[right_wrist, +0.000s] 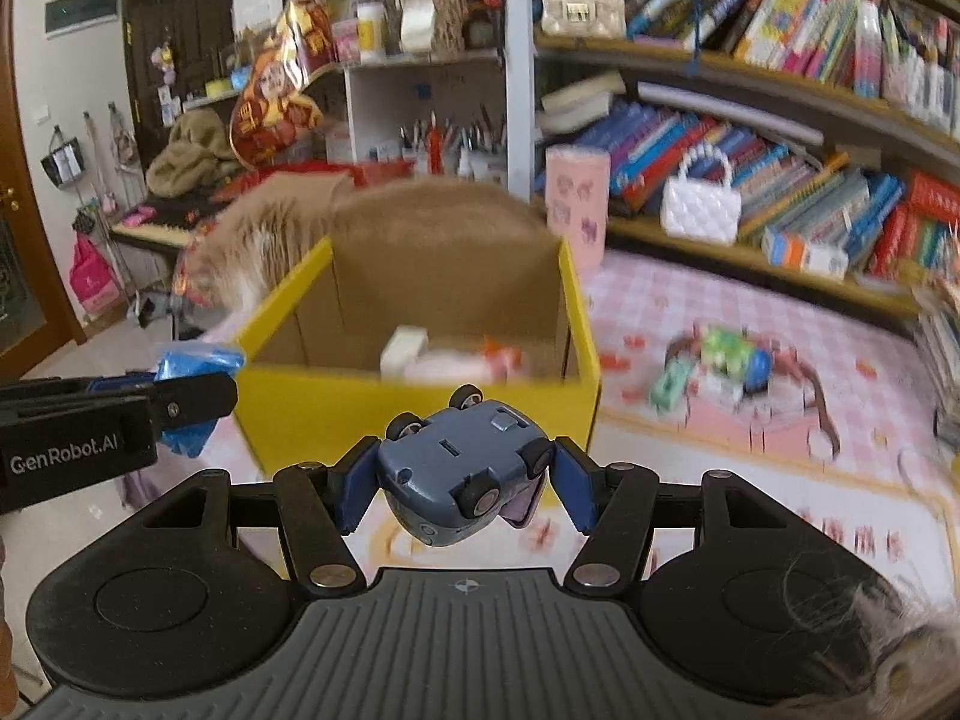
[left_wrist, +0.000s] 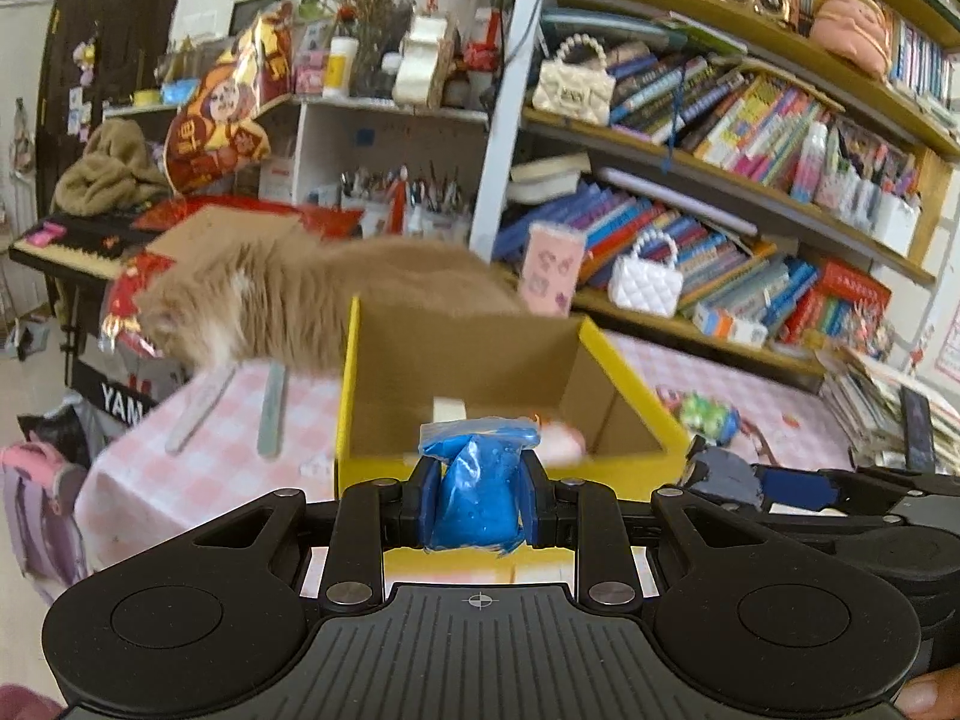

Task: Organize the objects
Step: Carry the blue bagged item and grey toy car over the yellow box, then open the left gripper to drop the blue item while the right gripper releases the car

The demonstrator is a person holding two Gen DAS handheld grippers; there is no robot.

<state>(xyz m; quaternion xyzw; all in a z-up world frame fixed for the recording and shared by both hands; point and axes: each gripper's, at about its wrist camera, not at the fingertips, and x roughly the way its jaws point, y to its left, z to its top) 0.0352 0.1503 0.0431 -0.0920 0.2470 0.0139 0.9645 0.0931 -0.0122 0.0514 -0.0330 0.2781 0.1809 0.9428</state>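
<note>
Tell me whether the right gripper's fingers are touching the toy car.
Touching. In the right wrist view, both blue fingers press the sides of the upside-down toy car, which hangs clamped in the right gripper with no visible gap.

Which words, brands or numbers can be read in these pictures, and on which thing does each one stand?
"GenRobot.AI": white letters on the side of the left claw, seen from the right wrist view.
"YAM": white letters, cut off at the table edge, on the black keyboard stand.
Too blurred or too small to read: the book spines, the red and gold bag, the pink canister with small prints.
</note>
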